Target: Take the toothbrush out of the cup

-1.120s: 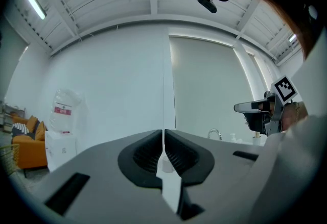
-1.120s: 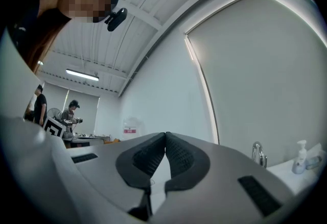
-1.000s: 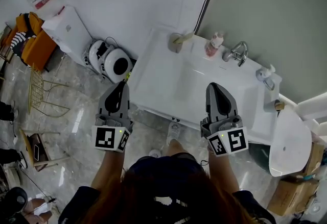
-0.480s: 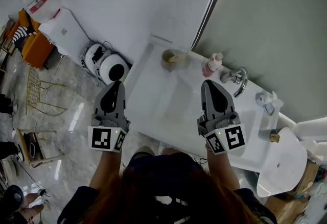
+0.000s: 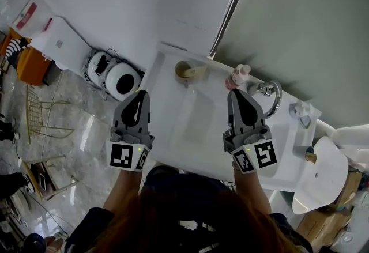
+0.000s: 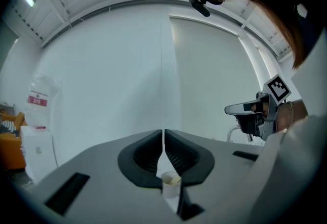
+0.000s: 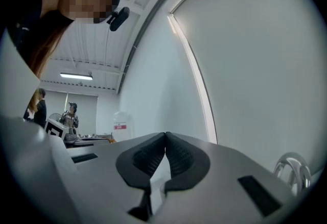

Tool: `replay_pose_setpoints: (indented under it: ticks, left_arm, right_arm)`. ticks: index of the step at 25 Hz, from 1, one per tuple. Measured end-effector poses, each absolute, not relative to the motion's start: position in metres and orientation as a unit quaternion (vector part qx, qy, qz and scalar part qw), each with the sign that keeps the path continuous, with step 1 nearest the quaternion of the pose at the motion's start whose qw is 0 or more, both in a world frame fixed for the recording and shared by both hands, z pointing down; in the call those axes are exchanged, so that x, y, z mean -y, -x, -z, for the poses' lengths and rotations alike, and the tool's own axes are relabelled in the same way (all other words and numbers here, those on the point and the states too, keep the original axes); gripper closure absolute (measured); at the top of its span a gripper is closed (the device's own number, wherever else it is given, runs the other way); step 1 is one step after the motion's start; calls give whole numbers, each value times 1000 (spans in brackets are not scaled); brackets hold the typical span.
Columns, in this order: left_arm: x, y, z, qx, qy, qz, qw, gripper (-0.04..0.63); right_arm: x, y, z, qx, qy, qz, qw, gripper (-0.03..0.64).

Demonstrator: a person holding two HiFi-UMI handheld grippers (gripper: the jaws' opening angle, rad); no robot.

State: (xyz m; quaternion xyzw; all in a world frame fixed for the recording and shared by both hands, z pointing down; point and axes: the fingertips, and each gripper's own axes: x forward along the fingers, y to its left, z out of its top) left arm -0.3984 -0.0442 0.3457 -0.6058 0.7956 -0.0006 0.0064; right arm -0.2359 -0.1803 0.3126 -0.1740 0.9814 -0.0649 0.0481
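A beige cup [image 5: 184, 69] stands at the back left corner of the white washbasin counter [image 5: 167, 131], with a pale toothbrush [image 5: 199, 71] leaning out of it to the right. The cup [image 6: 170, 183] also shows low between the jaws in the left gripper view, some way ahead. My left gripper [image 5: 140, 96] hovers at the counter's left edge, shut and empty. My right gripper [image 5: 238, 95] is over the basin's right part, also shut with nothing in it. Both point level toward the wall. Their closed tips show in the left gripper [image 6: 163, 133] and right gripper [image 7: 165, 136] views.
A chrome faucet [image 5: 268, 91] and a pink bottle [image 5: 237, 76] stand at the back of the counter. A white round appliance [image 5: 118, 79] sits on the floor to the left. A white toilet lid [image 5: 320, 180] lies to the right. The wall rises right behind the counter.
Both grippers have moved forward toward the wall, over the counter. The cup now lies nearer, between and ahead of them. The jaws stayed shut.
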Motion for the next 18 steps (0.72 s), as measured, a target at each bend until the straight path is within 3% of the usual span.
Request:
replay_pose_setpoints:
  ticks: [15, 18]
  left_arm:
    - [138, 408, -407, -713, 699, -25, -55, 565]
    - [155, 398, -423, -687, 723, -21, -75, 516]
  right_arm:
    - [214, 266, -369, -967, 233, 100, 1, 601]
    - [213, 274, -377, -967, 233, 100, -6, 601]
